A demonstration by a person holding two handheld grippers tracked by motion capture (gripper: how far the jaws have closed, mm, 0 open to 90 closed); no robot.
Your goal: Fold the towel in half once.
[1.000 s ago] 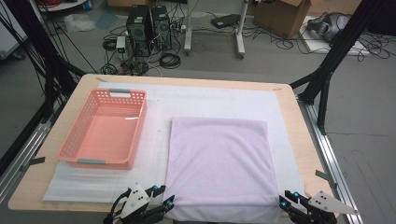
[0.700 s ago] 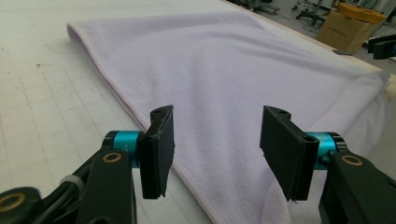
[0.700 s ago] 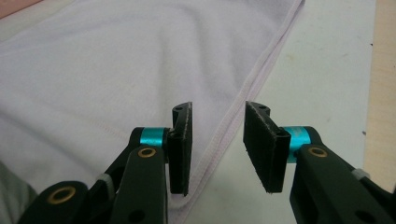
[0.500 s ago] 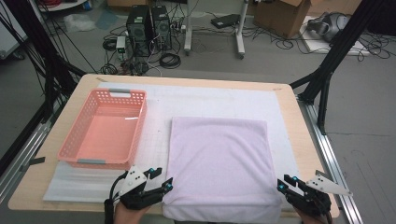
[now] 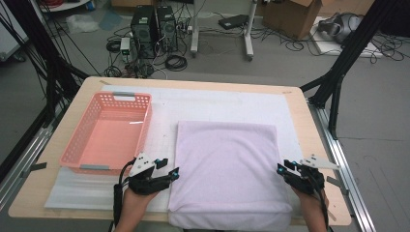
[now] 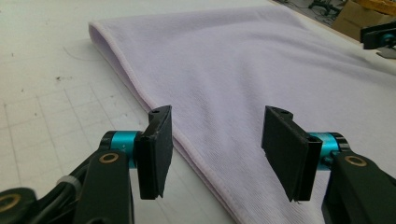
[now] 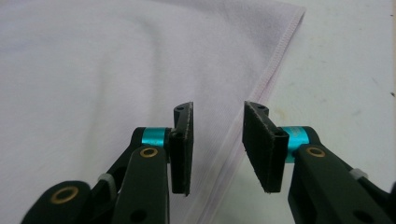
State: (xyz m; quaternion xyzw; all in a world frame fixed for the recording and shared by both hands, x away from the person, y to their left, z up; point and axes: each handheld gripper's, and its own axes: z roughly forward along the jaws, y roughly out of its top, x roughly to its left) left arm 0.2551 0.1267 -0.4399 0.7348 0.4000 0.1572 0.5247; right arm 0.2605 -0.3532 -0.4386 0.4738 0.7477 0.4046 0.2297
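Both hands have come forward from the table's near edge since a second ago, one on each side of the folded pale lilac cloth [image 5: 226, 171], which has kept its place. One wooden table [image 5: 300, 104] carries one white gridded mat [image 5: 217, 104], one cloth and one salmon-pink plastic mesh basket [image 5: 109, 133] to its left. The cloth is a flat smooth rectangle with stitched hems, its near edge overhanging the table. The left gripper [image 5: 173, 173] is at the cloth's left hem, jaws just opening and straddling it without pressing. The right gripper [image 5: 282, 167] is at the right hem, jaws apart, nothing pinched.
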